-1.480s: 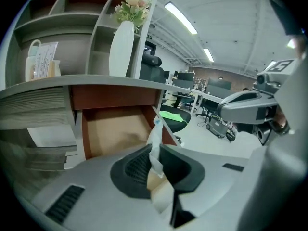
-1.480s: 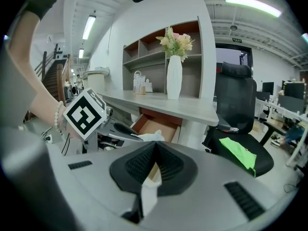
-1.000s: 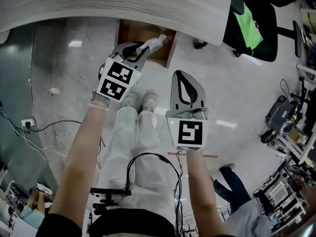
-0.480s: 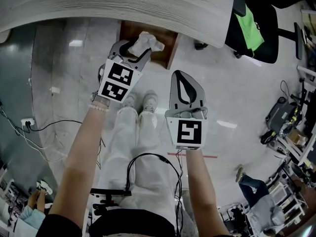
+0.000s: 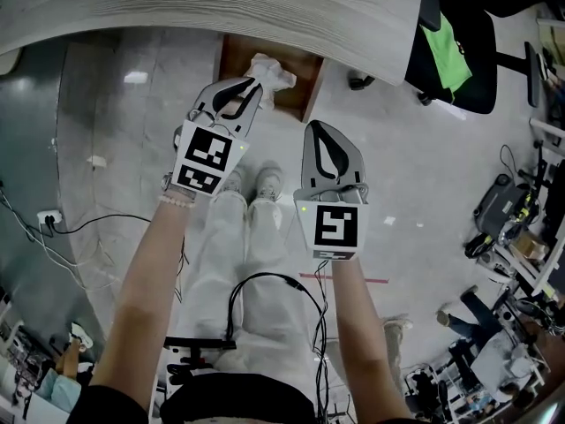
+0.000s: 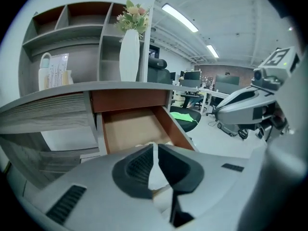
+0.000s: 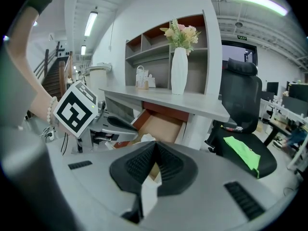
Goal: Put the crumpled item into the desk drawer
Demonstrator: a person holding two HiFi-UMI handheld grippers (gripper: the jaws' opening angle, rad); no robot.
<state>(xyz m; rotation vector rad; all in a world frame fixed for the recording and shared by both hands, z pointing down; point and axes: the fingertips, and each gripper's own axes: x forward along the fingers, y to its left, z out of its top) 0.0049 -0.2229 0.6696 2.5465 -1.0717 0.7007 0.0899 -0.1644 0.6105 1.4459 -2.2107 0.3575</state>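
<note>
Head view: crumpled paper lying in open desk drawer; left gripper jaws just closing, gripping nothing; right gripper hovering clenched, empty.

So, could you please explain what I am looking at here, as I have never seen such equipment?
No robot here: a person wears a head camera looking down and holds a two-jaw gripper in each hand. The other two pictures come from cameras riding on the grippers. The left gripper hovers at the open drawer under the grey desk; its jaws have just been closing and stand nearly together, and the crumpled white item appears to lie in the drawer just beyond them. The right gripper hangs shut and empty. A white vase stands on the desk.
</note>
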